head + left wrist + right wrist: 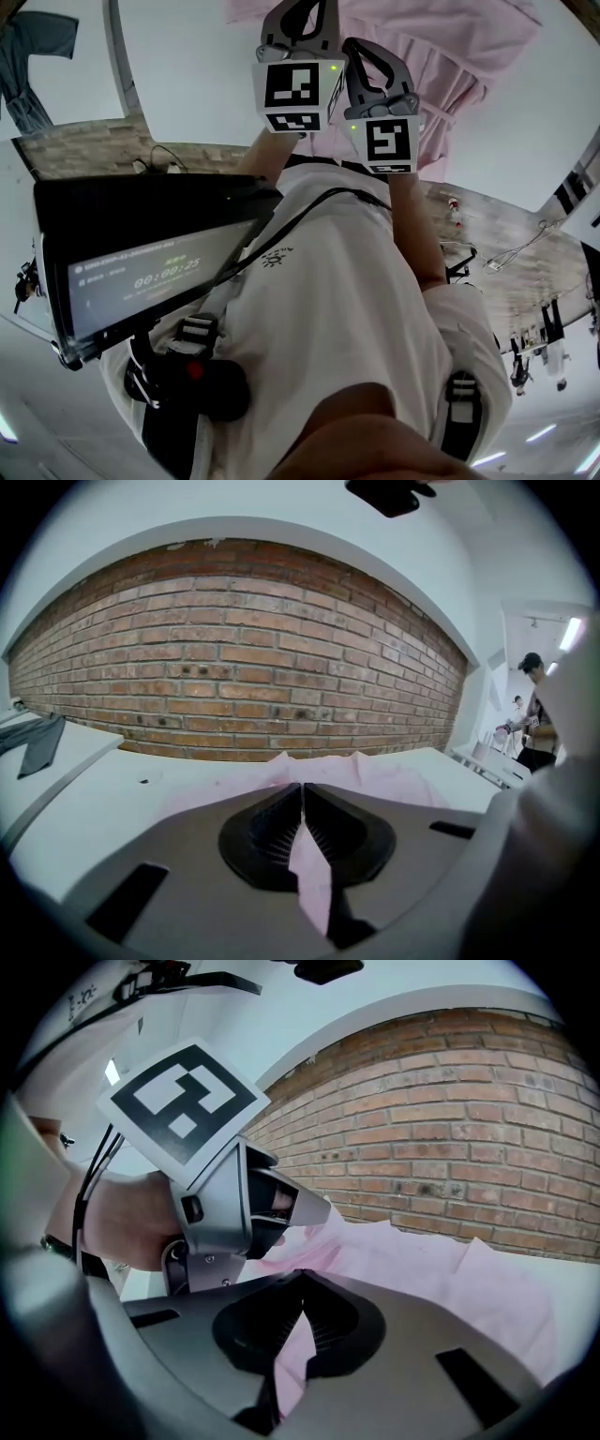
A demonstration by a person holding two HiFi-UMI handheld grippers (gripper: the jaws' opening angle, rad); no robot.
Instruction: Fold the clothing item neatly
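Left claw (302, 786): jaws together, clamped on a thin fold of the pink garment (375, 778). A strip of the cloth runs back between the pads toward the lower centre of the left gripper view.

Right claw (300, 1277): jaws together, also clamped on a pink fold, with a tail of cloth hanging through at the lower centre of the right gripper view.

The two claws sit side by side at top centre of the head view, their marker cubes (298, 94) nearly touching. In the right gripper view the left claw fills the left of the frame, gripped by a hand (112, 1222).

Beyond the jaws the garment lies rumpled on the white counter (84, 808), its edges raised in peaks at mid-frame.

Open room: there is bare counter to the left of the cloth in the left gripper view.

Behind the counter is a brick wall (234, 649).

A grey garment (33, 742) lies on a neighbouring white surface at the left edge, well apart.

A person (530, 705) stands at far right.
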